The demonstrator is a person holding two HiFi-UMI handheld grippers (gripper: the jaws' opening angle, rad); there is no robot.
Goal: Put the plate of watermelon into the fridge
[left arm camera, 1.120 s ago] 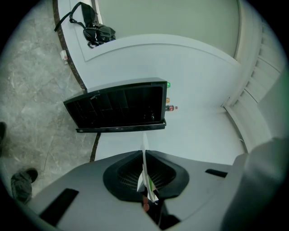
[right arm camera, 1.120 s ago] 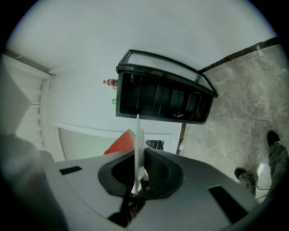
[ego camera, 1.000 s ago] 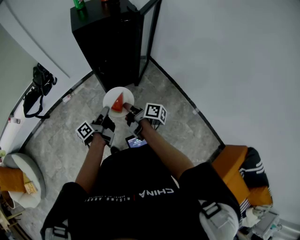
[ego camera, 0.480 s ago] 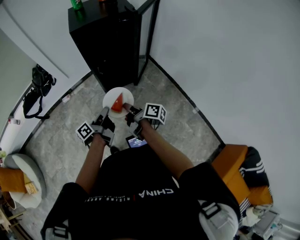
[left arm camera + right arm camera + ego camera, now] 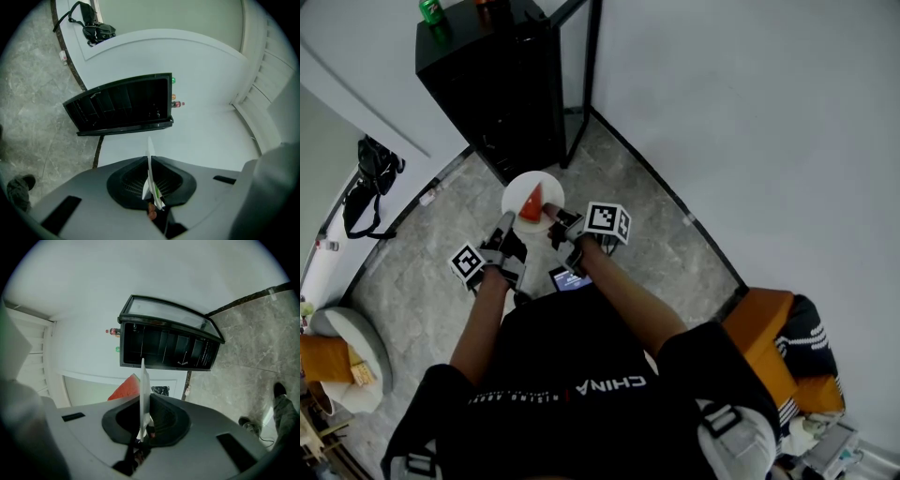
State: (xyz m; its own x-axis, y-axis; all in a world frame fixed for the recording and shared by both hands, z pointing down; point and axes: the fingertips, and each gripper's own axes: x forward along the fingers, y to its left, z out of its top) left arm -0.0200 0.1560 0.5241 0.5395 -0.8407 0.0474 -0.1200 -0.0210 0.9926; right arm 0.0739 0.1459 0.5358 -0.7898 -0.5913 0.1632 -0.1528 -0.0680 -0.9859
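Observation:
A white plate (image 5: 517,190) with a red watermelon wedge (image 5: 531,203) is held level above the grey stone floor, just in front of the black fridge (image 5: 492,86). My left gripper (image 5: 505,223) is shut on the plate's near-left rim, my right gripper (image 5: 551,215) shut on its near-right rim. In the left gripper view the plate (image 5: 150,173) shows edge-on between the jaws. The right gripper view shows the plate (image 5: 143,397) edge-on too, with the wedge (image 5: 125,389) beside it. The fridge (image 5: 168,345) stands open, its glass door (image 5: 581,70) swung out to the right.
A green can (image 5: 430,10) and another drink stand on the fridge top. A black bag (image 5: 367,183) lies on the floor at left. White walls close in on both sides of the fridge. An orange seat (image 5: 769,347) is at right.
The plate and both grippers have moved slightly forward and left, closer to the fridge. Both grips on the plate are unchanged.

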